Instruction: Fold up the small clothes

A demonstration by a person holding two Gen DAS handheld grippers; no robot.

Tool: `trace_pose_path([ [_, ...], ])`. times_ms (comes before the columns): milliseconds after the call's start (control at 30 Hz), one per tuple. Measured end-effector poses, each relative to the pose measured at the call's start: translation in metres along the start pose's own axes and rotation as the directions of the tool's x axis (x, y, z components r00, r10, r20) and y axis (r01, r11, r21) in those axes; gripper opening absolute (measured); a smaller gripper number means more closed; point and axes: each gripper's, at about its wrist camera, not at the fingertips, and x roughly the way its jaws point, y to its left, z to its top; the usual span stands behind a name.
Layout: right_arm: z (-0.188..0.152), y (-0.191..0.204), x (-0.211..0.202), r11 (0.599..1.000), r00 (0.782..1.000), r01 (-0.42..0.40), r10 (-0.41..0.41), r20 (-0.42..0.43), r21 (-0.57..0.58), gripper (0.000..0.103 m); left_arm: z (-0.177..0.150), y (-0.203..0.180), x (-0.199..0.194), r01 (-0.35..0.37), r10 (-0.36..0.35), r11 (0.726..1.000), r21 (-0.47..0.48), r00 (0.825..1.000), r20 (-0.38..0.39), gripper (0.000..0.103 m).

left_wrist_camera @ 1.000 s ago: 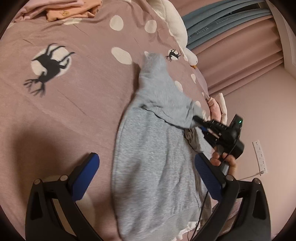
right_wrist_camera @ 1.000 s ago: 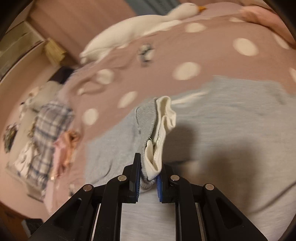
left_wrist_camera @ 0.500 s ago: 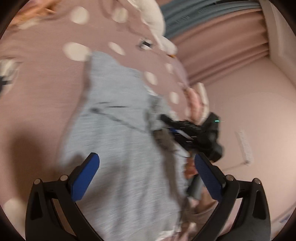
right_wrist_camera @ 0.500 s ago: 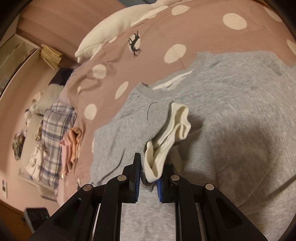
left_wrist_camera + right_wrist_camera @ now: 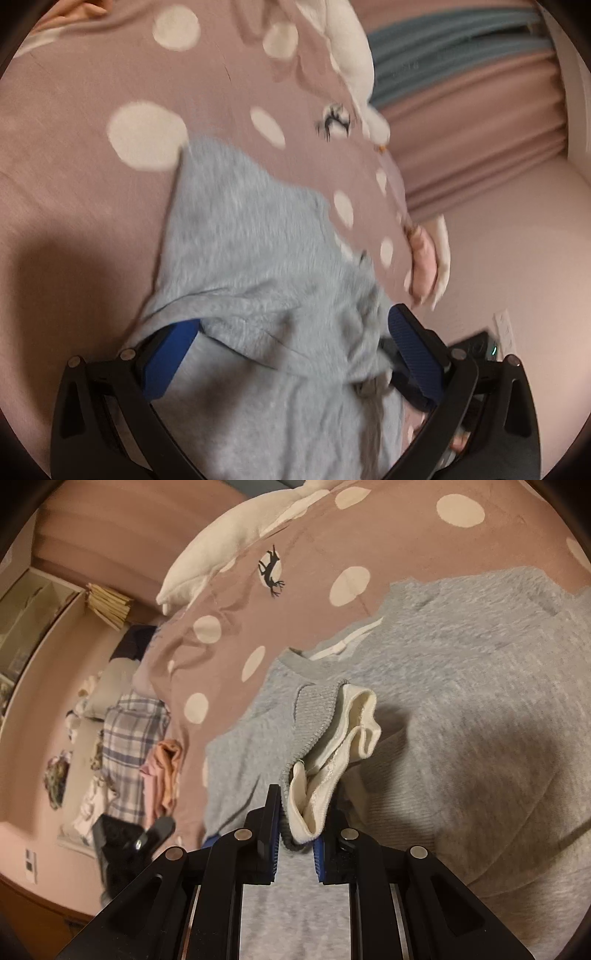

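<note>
Left fingers [image 5: 291,360] now straddle the grey sweatshirt [image 5: 251,236]; earlier beside it.

Sweatshirt [image 5: 461,686]: soft matt grey fleece, slightly fuzzy; its cuff [image 5: 319,716] is ribbed knit with a smooth cream cotton lining. Bedcover [image 5: 92,192] I read as matt brushed cloth, mauve with cream dots. Right gripper [image 5: 297,843]: matt black plastic, bright metal pins, blue ridged rubbery pads. Left gripper [image 5: 291,358] is built the same.
</note>
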Motion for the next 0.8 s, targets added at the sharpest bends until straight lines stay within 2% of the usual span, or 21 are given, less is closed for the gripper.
trace_pose_path([
  [100,-0.005,0.0,0.005,0.999,0.999,-0.032,0.032,-0.024,0.015,0.016,0.003,0.013,-0.014,0.038,-0.034,0.998,-0.055,0.997,0.072,0.102],
  [200,-0.012,0.003,0.01,0.999,0.998,-0.032,0.032,-0.052,0.008,0.016,0.001,0.018,-0.022,0.038,-0.033,0.997,-0.067,0.997,0.074,0.102],
  [267,-0.015,0.002,0.011,1.0,0.998,0.0,0.0,-0.06,0.002,0.016,-0.001,0.014,-0.031,0.006,-0.002,1.0,-0.031,0.995,0.101,0.102],
  [367,-0.019,-0.008,0.019,0.999,0.994,0.034,-0.03,-0.102,0.033,0.016,0.005,0.025,-0.048,-0.095,0.096,0.995,-0.014,0.983,0.155,0.102],
  [400,-0.02,-0.014,0.022,0.997,0.991,0.055,-0.048,-0.124,0.053,0.017,0.008,0.032,-0.05,-0.105,0.109,0.994,-0.034,0.983,0.146,0.102],
  [467,-0.02,-0.021,0.022,0.996,0.992,0.03,-0.019,-0.127,0.085,0.019,0.013,0.045,-0.057,-0.108,0.116,0.992,-0.07,0.984,0.131,0.102],
  [567,-0.02,-0.025,0.012,0.994,0.992,-0.012,0.026,-0.126,0.11,0.028,0.017,0.036,-0.07,-0.144,0.144,0.99,-0.01,0.98,0.135,0.102],
  [633,-0.019,-0.025,0.004,0.993,0.993,-0.028,0.04,-0.11,0.115,0.033,0.019,0.024,-0.069,-0.12,0.116,0.992,0.031,0.987,0.111,0.102],
  [700,-0.017,-0.024,-0.005,0.994,0.998,-0.009,0.016,-0.064,0.106,0.037,0.021,0.005,-0.063,-0.081,0.075,0.993,0.087,0.995,0.07,0.102],
  [767,-0.014,-0.023,-0.01,0.993,0.999,-0.031,0.035,-0.035,0.11,0.037,0.024,-0.014,-0.049,-0.023,0.021,0.991,0.128,1.0,0.012,0.102],
  [800,-0.013,-0.02,-0.008,0.994,0.999,-0.035,0.039,-0.034,0.104,0.037,0.026,-0.023,-0.036,0.014,-0.008,0.99,0.14,0.999,-0.041,0.102],
])
